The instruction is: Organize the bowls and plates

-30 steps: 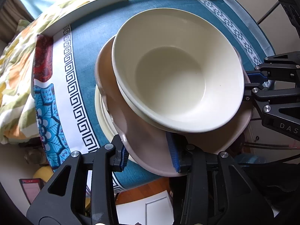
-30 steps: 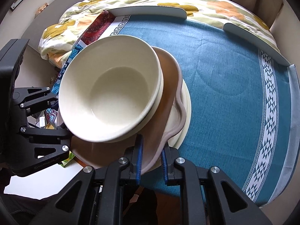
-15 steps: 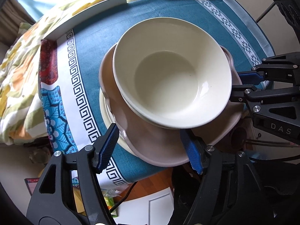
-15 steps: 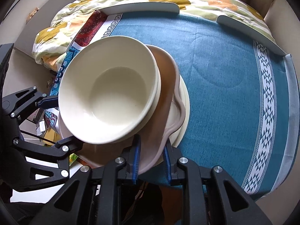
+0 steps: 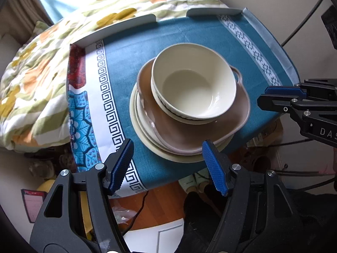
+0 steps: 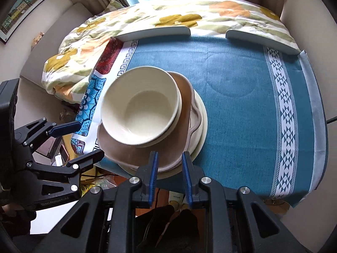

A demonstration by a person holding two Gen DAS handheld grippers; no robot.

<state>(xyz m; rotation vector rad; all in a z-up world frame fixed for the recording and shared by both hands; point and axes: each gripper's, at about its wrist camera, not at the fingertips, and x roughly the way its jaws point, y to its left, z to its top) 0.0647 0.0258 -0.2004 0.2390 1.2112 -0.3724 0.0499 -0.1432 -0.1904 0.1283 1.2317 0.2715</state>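
On the table with the teal cloth (image 5: 189,35) stands one stack, near the front edge. At the top is a cream bowl (image 5: 192,87), smooth and glossy inside, and it sits in a second bowl (image 5: 183,117) whose outside carries a dark pattern (only a thin strip of it shows). Under them lies a brown plate (image 5: 210,130) with a wavy rim, and at the bottom a pale cream plate (image 5: 147,139) that looks out on the left side. The left gripper (image 5: 170,166) is spread wide, its blue pads in front of the stack and touching nothing. The right gripper (image 6: 168,177) has its jaws a little apart, just before the rim of the brown plate, and grips nothing. A flowered blanket (image 6: 147,19) lies behind the table.
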